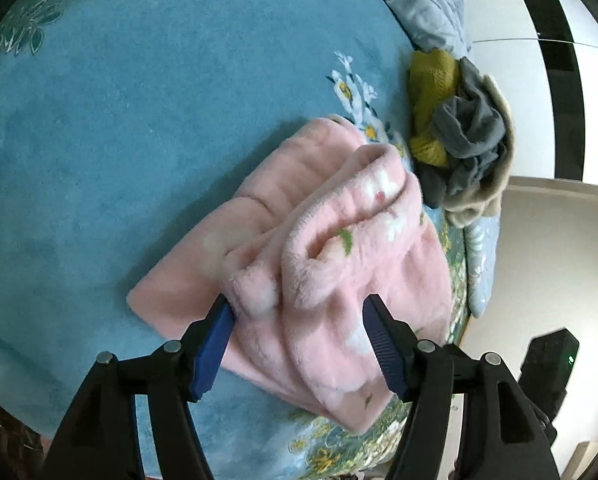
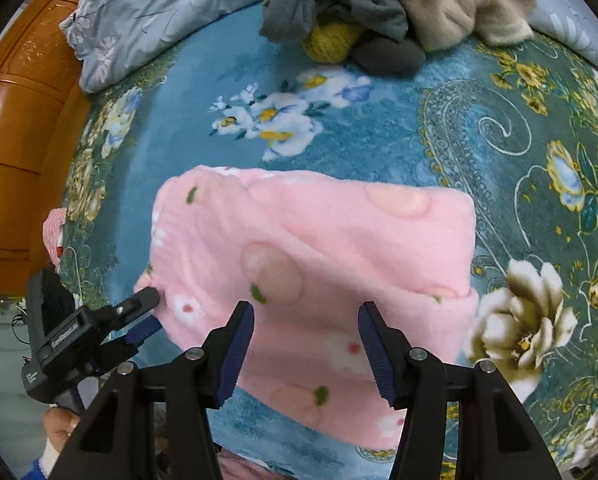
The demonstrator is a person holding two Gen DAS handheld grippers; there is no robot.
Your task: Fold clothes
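A pink fleece garment (image 1: 331, 248) with small flower prints lies partly folded on the blue floral bedspread (image 1: 119, 140). In the left wrist view a bunched fold of it rises between the jaws of my left gripper (image 1: 299, 312); the left pad touches the bunch and the right pad stands clear of it. The right wrist view shows the garment (image 2: 319, 240) as a flat folded block. My right gripper (image 2: 307, 320) hovers open over its near edge, gripping nothing. The left gripper (image 2: 151, 312) sits at the garment's left corner.
A pile of grey, mustard and beige clothes (image 2: 379, 0) lies at the far side of the bed, beside a pale blue quilt (image 2: 147, 20). A wooden headboard (image 2: 19, 120) borders the left. A person's hand (image 2: 59, 432) holds the left gripper. A black device (image 1: 547, 364) stands on the floor.
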